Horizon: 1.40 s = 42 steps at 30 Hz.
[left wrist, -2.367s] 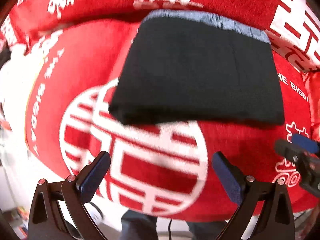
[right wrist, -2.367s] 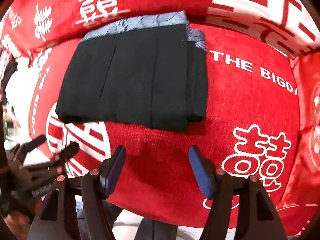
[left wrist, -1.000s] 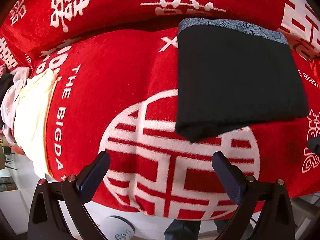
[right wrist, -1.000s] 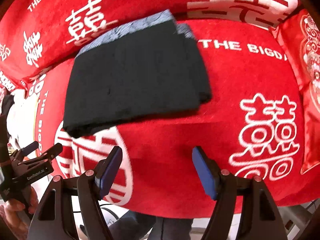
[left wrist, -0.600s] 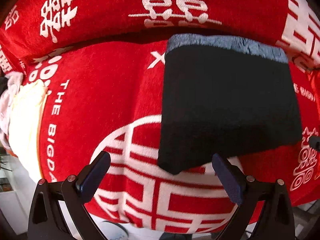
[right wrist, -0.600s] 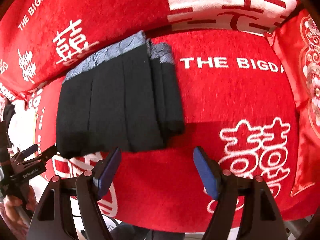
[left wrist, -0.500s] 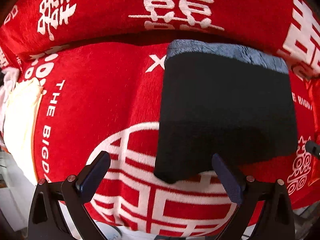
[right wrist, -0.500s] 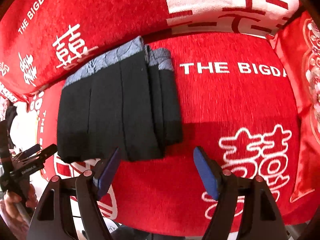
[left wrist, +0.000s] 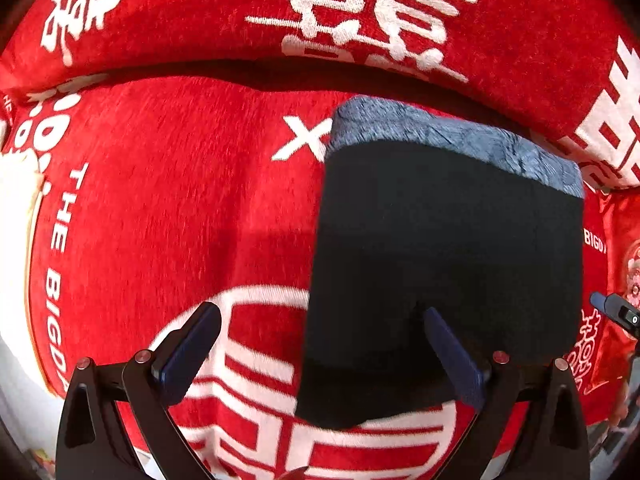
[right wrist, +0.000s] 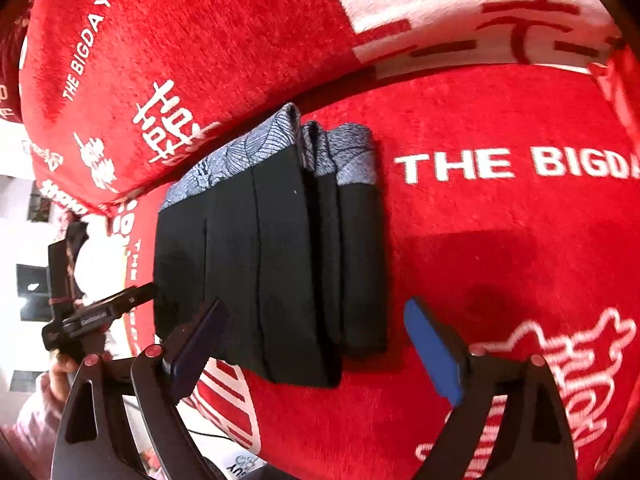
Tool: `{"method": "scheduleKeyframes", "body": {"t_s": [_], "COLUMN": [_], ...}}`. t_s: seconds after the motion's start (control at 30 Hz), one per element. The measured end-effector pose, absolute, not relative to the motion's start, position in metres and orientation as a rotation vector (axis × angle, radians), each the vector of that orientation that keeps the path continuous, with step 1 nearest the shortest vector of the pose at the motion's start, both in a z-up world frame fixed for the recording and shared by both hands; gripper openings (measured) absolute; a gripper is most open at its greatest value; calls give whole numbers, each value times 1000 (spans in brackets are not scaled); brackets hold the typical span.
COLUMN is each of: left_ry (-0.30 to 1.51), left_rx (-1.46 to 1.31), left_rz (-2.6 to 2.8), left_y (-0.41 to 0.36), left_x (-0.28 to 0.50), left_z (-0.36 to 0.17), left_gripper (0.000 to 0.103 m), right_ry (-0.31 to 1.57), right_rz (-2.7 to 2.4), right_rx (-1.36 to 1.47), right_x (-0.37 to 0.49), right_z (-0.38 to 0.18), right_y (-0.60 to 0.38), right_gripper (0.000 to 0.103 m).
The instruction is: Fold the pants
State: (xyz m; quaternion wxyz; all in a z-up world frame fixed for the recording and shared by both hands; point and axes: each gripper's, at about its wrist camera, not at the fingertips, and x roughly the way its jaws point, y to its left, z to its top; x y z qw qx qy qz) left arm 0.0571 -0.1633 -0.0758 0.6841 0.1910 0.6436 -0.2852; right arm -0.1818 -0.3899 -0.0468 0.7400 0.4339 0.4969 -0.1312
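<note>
The black pants [left wrist: 444, 264] lie folded into a compact rectangle on the red sofa seat, with a blue-grey patterned waistband [left wrist: 452, 136] at the far edge. In the right wrist view the pants [right wrist: 272, 264] show stacked folded layers along their right side. My left gripper [left wrist: 320, 348] is open and empty, straddling the pants' near left corner. My right gripper [right wrist: 312, 344] is open and empty, its jaws either side of the pants' near right corner. The left gripper's tip [right wrist: 120, 304] shows at the pants' left edge.
The red sofa cover [left wrist: 180, 208] with white characters spans seat and backrest [right wrist: 208, 24]. A red cushion [left wrist: 624, 264] lies at the right. A pale cloth [left wrist: 16, 208] covers the sofa's left end. The right gripper's tip [left wrist: 616, 312] shows at the right edge.
Both grippers have moved in closer to the near edge of the folded pants. The pants have stayed folded in place. Both grippers have stayed open.
</note>
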Motion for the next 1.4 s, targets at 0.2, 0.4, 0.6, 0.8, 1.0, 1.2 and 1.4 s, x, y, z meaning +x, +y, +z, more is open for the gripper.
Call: {"method": "scheduleKeyframes", "body": {"t_s": [0.2,0.4,0.6,0.8,1.0,1.2,1.4], "left_ry": [1478,1543,1635,1699,1674,1542,1489], "left_rx": [392,330,215,118,126,143,165], "left_rz": [-704,-840,-932,-925,-895,-931,-969], "left_y": [-180,-196,-197,-189,-185,-188,-182], "left_x": [77,87,97,102,97,81,74], "left_z": [-89,-112,-137,-146,-138,-110,-80], "left_gripper": [102,102,102,103,100,67,56], "right_ry": [1119,1096,1086,1040,1080,1069,1007], "right_rz": [-228,-127,6,68,-16,-31,-37], "right_rx": [1024,1116,1158,1209,1257,1237,1285], "right_x": [-167,-159,-148,-148,-154,-160,-167], "right_z": [-74,-95,-115,-124,-126,-115,-96], "right_y": [-410,-421,-422,-430,-437,-437,-429], "right_gripper": [93,93,93,93,71,45,40]}}
